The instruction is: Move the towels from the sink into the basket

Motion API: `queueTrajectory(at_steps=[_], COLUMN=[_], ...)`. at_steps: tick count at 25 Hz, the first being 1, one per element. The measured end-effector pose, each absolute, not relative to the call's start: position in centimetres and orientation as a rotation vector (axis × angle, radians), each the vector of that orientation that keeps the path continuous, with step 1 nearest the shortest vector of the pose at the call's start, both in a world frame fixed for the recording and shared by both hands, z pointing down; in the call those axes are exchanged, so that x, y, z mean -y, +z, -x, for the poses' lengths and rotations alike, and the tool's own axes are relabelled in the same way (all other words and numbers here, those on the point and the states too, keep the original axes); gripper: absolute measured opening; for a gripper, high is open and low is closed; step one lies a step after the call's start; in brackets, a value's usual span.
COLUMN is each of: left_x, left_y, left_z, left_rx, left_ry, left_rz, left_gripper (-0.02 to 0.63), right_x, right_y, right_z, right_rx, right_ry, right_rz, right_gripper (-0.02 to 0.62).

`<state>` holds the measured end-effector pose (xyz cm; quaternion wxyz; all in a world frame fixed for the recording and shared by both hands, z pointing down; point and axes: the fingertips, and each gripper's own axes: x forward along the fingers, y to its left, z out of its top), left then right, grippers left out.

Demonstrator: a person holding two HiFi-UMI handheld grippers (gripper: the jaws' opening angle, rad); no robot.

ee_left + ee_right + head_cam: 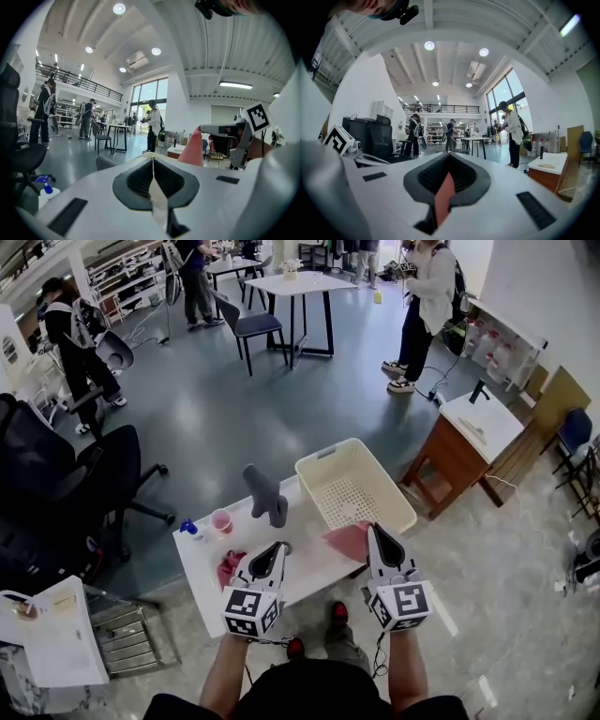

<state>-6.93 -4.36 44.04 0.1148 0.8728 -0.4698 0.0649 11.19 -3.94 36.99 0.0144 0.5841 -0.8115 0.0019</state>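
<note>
- Grey floor runs through a big open hall, with people standing near a white table (300,284) at the far end and a black office chair (56,484) at the left.
- Close below the camera stands a white work table (202,589).
- On it are a cream basket (328,452), a grey faucet (265,493), a pink cup (221,520) and a blue spray bottle (190,528).
- The basket sits at the table's right end, and its perforated bottom is bare.
- The right gripper (374,529) has its jaws clamped on a pink towel (347,540). In the right gripper view the cloth fills the gap between the pads.
- That towel hangs above the table's front edge, just beside the basket's near corner and outside it.
- The left gripper (278,548) has its jaws pressed together. Only a thin pale sliver shows in the gap below the pads, and I cannot tell what it is.
- A red towel (230,568) lies crumpled on the table top, just to the left of the left gripper and not gripped by it.
- Both grippers point away from the person, side by side over the near half of the table.
- A wooden cabinet with a white top (469,432) stands on the floor to the right, well apart from the table.
</note>
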Motion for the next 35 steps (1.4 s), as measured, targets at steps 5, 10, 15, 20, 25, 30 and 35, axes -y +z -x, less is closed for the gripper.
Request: queueTrajectory(at_steps=[5,10,15,20,25,30,35], left_x=[7.0,9.6,11.8,13.4,14.7,15.8,16.9], left_y=[43.8,44.3,45.1,46.5,47.8,48.9,50.2], left_z=[4.3,2.5,1.9,1.9,2.4,3.1,3.0], left_rx=[1.405,1.45,1.517,1.593,1.654,1.716,1.741], left_ry=[0.202,0.218,0.237,0.258,0.266,0.268,0.288], left_rz=[-2.553,-2.514,-2.456,-2.382,-2.289,-2.209,-2.156], left_gripper=[0.012,0.012,0.012,0.012,0.012,0.012,0.012], right_x=[7.3,11.3,15.4,19.4,23.1,26.0,28.5], right_y=[36.2,36.3,38.5,41.3,43.6,45.3,47.2], right_z=[-13.6,-15.1,-15.8,-15.7,-15.4,-14.3,-13.8], right_rx=[2.556,2.593,2.615,2.635,2.647,2.668,2.673], right_ry=[-0.011,-0.009,0.038,0.092,0.136,0.169,0.206], right_rz=[-1.792,-1.724,-1.638,-1.534,-1.444,-1.354,-1.299], right_gripper=[0.034,0.034,0.034,0.034,0.034,0.034,0.034])
